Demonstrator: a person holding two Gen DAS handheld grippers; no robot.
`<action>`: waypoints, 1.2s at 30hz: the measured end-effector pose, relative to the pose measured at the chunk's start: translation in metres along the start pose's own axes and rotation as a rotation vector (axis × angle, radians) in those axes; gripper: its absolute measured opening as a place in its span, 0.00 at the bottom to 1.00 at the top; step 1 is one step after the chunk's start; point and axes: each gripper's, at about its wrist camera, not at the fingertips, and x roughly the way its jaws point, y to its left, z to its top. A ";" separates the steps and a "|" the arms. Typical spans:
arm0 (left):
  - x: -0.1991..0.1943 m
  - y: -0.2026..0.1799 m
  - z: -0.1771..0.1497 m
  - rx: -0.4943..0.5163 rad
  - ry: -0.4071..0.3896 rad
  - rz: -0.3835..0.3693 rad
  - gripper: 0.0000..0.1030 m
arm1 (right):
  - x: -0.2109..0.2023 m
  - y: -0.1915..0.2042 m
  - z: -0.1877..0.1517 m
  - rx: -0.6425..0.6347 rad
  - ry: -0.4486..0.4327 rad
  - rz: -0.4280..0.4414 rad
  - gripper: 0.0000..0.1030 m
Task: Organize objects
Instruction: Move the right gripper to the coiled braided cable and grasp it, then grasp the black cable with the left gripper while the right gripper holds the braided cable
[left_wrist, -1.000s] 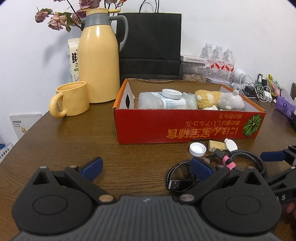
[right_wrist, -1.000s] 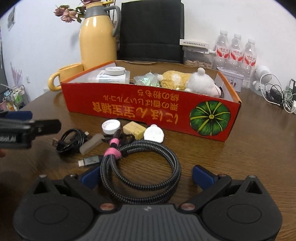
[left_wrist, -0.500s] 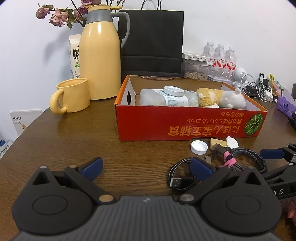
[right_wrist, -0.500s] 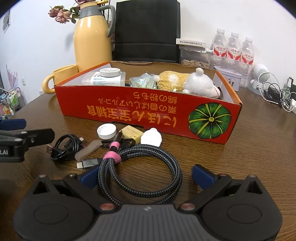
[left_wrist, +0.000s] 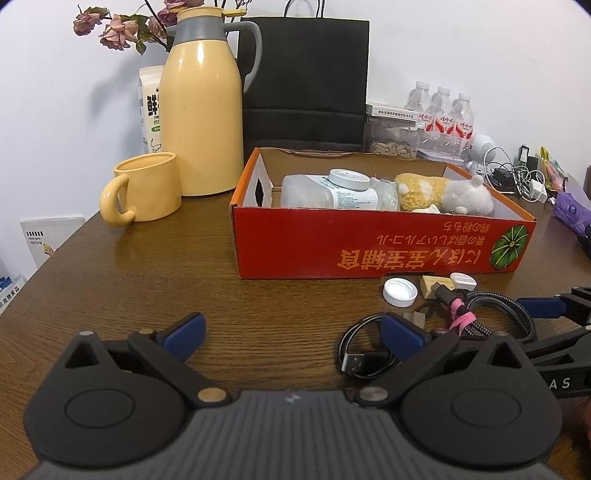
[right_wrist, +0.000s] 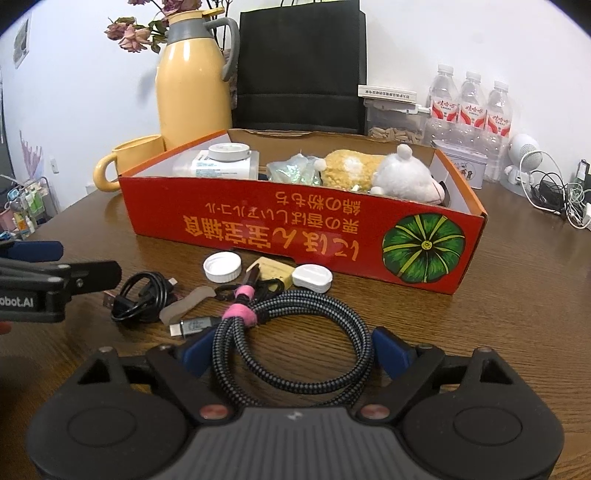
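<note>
**Cables on a dark wood bench**

Both the left gripper (left_wrist: 293, 334) and right gripper (right_wrist: 291, 354) are spread wide, grasping nothing. The braided cable (right_wrist: 295, 343) lies between the right fingers. Beyond sits the red box (right_wrist: 295, 225), then a yellow flask (left_wrist: 201, 103) against the white wall (left_wrist: 480, 55)

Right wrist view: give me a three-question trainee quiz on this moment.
1. True or false: the braided cable lies inside the red box.
2. Which sits nearest the white cap? A) mug B) black cable C) water bottles
3. Fill in: the right tool is ____, its fingers either side of the braided cable.

Key: 1 false, it lies on the table in front of the box. 2 B. 3 open.
</note>
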 end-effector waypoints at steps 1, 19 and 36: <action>0.000 0.000 0.000 0.000 0.000 -0.001 1.00 | 0.000 0.000 0.000 0.000 -0.003 0.001 0.86; 0.002 0.003 0.000 -0.019 -0.012 -0.001 1.00 | -0.033 -0.014 -0.005 0.023 -0.158 -0.066 0.85; 0.016 -0.025 -0.002 -0.003 0.008 -0.012 1.00 | -0.051 -0.032 -0.011 0.054 -0.228 -0.098 0.85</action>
